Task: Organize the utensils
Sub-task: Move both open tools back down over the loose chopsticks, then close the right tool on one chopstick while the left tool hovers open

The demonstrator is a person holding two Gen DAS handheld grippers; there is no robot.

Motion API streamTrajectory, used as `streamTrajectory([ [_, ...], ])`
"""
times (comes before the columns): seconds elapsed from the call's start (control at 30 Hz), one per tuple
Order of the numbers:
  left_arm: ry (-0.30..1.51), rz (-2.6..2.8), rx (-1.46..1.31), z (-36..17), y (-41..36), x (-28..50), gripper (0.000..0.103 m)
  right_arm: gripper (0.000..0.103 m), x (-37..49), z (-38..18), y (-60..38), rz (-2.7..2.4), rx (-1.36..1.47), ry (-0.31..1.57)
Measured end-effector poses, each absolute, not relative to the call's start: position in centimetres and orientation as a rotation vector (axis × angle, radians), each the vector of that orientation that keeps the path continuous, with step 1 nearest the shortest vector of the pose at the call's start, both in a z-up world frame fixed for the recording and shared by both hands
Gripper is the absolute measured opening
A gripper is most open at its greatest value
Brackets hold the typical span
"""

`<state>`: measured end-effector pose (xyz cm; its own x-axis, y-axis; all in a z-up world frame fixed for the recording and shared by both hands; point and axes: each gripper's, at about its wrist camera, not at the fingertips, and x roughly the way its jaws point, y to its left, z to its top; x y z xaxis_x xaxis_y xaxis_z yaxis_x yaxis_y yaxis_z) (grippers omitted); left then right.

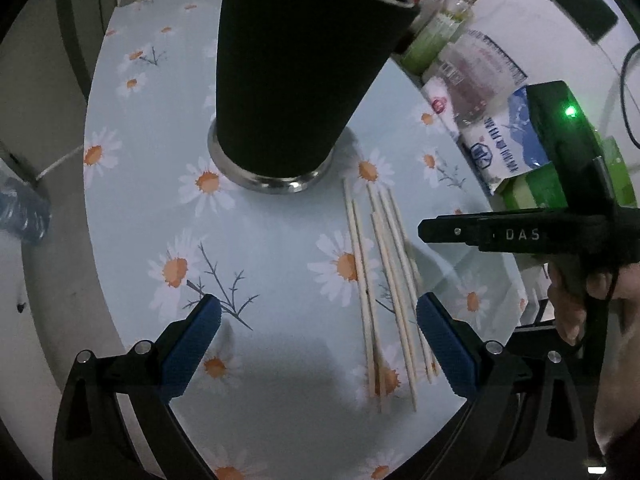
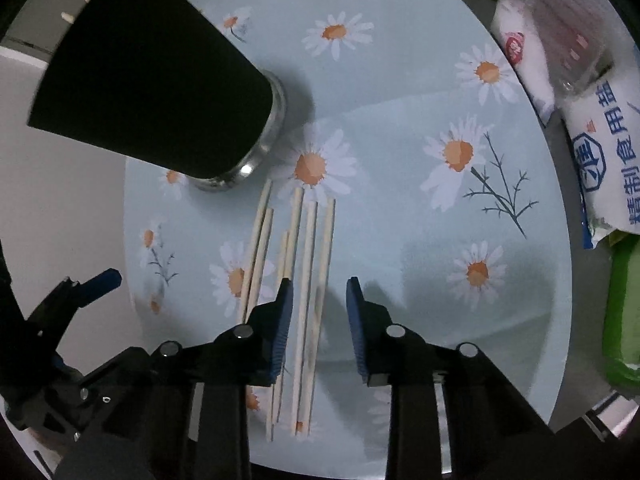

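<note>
Several wooden chopsticks (image 1: 384, 280) lie side by side on a round table with a daisy-print cloth (image 1: 260, 240). A tall black holder with a steel base (image 1: 296, 72) stands behind them and has sticks in its top. My left gripper (image 1: 318, 344) is open and empty, low over the cloth, with its right finger beside the chopsticks. My right gripper (image 2: 320, 320) is open and straddles some of the chopsticks (image 2: 308, 280) just above the cloth. The holder (image 2: 160, 80) is at its upper left. The right gripper's body (image 1: 520, 234) shows at the right of the left wrist view.
Salt bags (image 1: 504, 148), bottles (image 1: 436, 36) and green packages (image 2: 624, 312) crowd the table's right edge. A plastic bottle (image 1: 20, 208) lies off the table at the left. The left gripper's finger (image 2: 100, 280) shows at the left of the right wrist view.
</note>
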<state>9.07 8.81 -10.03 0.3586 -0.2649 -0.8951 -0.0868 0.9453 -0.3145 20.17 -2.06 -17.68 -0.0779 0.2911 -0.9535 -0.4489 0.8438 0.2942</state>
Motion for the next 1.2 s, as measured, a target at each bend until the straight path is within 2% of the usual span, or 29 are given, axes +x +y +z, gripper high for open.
streamTrajectory([
  [0.33,1.250,-0.129,-0.384,-11.3,9.5,9.6,0.095,0.018,19.8,-20.0,0.1,0.497,-0.240,1.594],
  [0.63,1.274,-0.139,-0.408,-12.1,9.8,9.8,0.095,0.016,18.3,-20.6,3.2,0.406,-0.342,1.568],
  [0.67,1.275,-0.141,-0.414,-12.2,9.9,9.8,0.095,0.014,18.3,-20.7,3.5,0.393,-0.353,1.572],
  [0.7,1.278,-0.142,-0.412,-12.3,9.9,9.8,0.095,0.007,18.2,-21.0,3.9,0.377,-0.361,1.574],
  [0.73,1.280,-0.139,-0.408,-12.3,9.9,9.8,0.095,0.006,18.4,-21.1,3.9,0.372,-0.359,1.584],
  [1.07,1.299,-0.156,-0.401,-11.8,9.2,10.9,0.094,0.005,19.0,-20.3,2.2,0.483,-0.239,1.625],
  [1.2,1.351,-0.164,-0.413,-12.2,8.2,12.2,0.079,0.005,19.1,-19.0,1.1,0.548,-0.163,1.615],
])
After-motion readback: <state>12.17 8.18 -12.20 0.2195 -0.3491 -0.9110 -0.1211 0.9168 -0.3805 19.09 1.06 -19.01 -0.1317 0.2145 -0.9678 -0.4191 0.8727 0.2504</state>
